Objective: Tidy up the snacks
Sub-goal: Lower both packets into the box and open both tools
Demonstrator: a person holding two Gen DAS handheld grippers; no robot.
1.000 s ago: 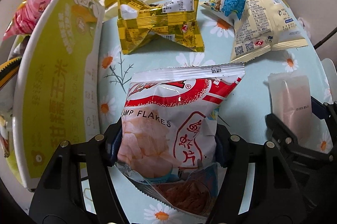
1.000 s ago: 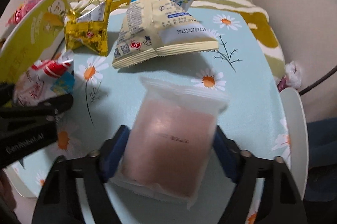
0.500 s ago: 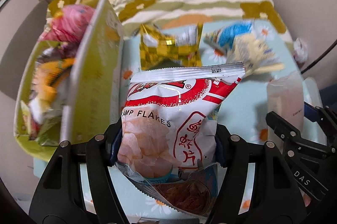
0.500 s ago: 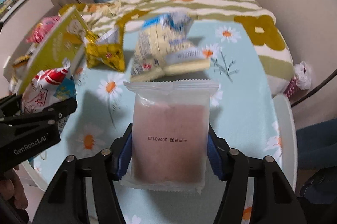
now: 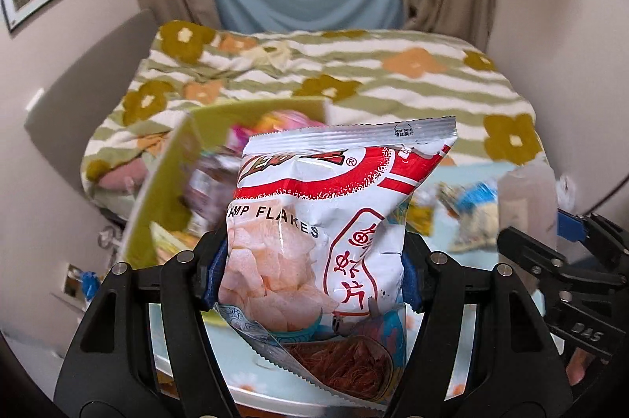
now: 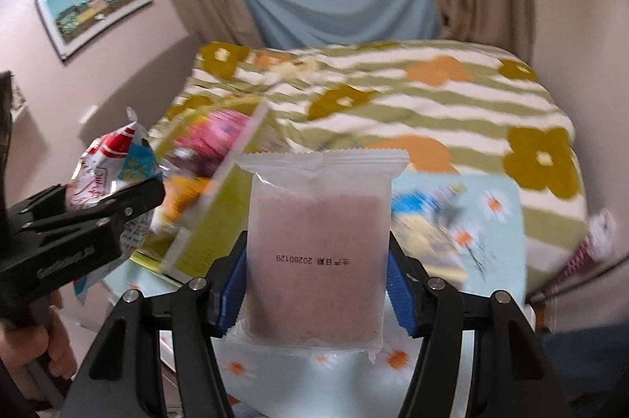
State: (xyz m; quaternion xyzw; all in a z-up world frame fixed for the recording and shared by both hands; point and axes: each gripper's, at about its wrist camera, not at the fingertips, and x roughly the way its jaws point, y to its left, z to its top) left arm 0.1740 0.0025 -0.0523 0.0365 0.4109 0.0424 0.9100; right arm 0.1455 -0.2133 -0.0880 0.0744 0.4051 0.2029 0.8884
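left tongs [image 5: 312, 280] clamped on shrimp flakes bag [image 5: 326, 221], held above near edge of green box [image 5: 165, 182]. right tongs [image 6: 316, 284] clamped on pink packet [image 6: 318, 241], right of box. risk: slick film slipping, bags colliding at box mouth.

Shrimp flakes bag [image 5: 314, 221] upright, pink pkt [image 6: 318, 260] upright, both held aloft
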